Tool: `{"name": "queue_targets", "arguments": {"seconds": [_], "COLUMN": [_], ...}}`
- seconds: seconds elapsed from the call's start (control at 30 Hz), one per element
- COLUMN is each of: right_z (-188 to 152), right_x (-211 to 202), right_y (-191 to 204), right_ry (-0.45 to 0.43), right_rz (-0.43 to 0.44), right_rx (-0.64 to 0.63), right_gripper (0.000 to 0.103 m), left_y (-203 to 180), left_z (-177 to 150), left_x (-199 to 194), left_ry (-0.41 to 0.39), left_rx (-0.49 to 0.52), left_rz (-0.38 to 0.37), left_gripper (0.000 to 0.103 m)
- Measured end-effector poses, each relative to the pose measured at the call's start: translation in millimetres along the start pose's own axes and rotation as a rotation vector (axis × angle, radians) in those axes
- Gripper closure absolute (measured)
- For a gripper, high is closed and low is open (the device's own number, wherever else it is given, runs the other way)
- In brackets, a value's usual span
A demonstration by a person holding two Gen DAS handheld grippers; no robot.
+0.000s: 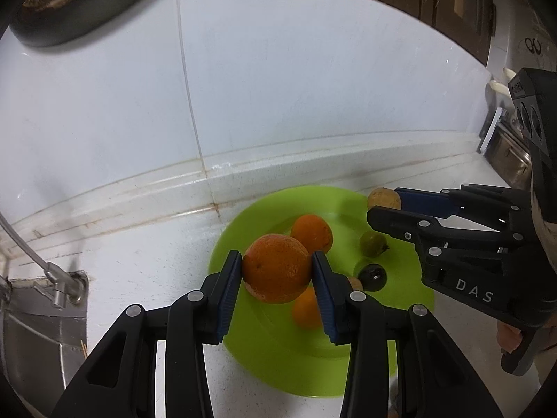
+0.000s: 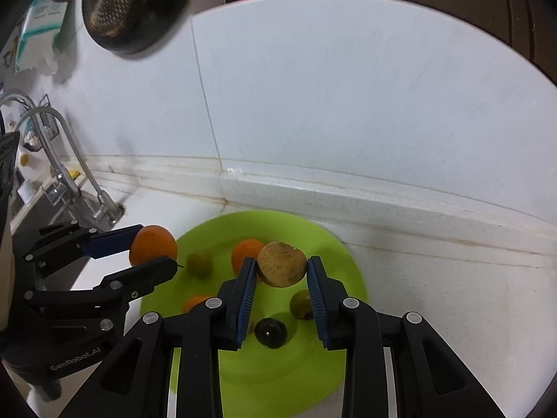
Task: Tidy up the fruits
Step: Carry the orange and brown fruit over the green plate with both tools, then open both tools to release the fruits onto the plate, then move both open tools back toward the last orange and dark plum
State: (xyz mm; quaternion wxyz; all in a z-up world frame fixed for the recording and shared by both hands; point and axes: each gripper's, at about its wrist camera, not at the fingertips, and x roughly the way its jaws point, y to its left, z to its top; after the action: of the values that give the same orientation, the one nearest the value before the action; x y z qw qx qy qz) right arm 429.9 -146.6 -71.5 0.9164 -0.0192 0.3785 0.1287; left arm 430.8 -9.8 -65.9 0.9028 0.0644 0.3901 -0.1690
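Observation:
My left gripper (image 1: 276,271) is shut on a large orange (image 1: 275,268) and holds it above the lime green plate (image 1: 278,365). My right gripper (image 2: 282,270) is shut on a brown round fruit (image 2: 282,263) above the same plate (image 2: 278,383). On the plate lie two oranges (image 1: 311,231) (image 1: 306,308), a green fruit (image 1: 372,244) and a dark fruit (image 1: 372,276). The right gripper (image 1: 386,205) shows at the right of the left wrist view. The left gripper (image 2: 155,247) shows at the left of the right wrist view.
The plate sits on a white counter (image 2: 435,296) against a white tiled wall (image 1: 278,87). A sink (image 1: 34,331) with a faucet (image 2: 69,160) lies to the left. A dark strainer (image 2: 132,7) hangs above. A stove edge (image 1: 504,153) is at the right.

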Motion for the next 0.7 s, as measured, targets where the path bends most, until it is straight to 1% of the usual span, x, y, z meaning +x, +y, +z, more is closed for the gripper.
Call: {"name": "queue_targets", "arguments": {"seconds": [0.13, 0.27, 0.4, 0.43, 0.5, 0.63, 0.7], "right_z": [-1.4, -2.7, -3.5, -3.4, -3.6, -4.2, -4.6], "right_x": [12.2, 19.9, 19.9, 19.2, 16.0, 7.0, -0.9], "right_y": [-3.3, -3.3, -4.0, -3.9, -5.9, -7.7, -8.1], "right_ry": [0.024, 0.04, 0.043, 0.042, 0.038, 0.024, 0.013], "right_rz": [-0.001, 0.001, -0.001, -0.001, -0.003, -0.009, -0.009], "right_rx": [0.005, 0.011, 0.018, 0.019, 0.025, 0.029, 0.032], "right_gripper": [0.072, 0.072, 0.072, 0.072, 0.069, 0.068, 0.068], "left_y": [0.1, -4.1, -7.1, -7.3, -7.7, -7.9, -8.5], "left_z": [0.9, 2.3, 2.0, 1.7, 2.5, 5.1, 6.5], "left_x": [8.6, 13.5, 16.6, 16.0, 11.4, -4.8, -15.7], "left_ry": [0.019, 0.031, 0.041, 0.037, 0.02, -0.018, -0.036], "left_rx": [0.001, 0.015, 0.024, 0.023, 0.023, 0.025, 0.024], "left_rz": [-0.022, -0.029, -0.035, -0.035, -0.024, 0.008, 0.021], "left_gripper": [0.063, 0.063, 0.062, 0.061, 0.053, 0.052, 0.05]}}
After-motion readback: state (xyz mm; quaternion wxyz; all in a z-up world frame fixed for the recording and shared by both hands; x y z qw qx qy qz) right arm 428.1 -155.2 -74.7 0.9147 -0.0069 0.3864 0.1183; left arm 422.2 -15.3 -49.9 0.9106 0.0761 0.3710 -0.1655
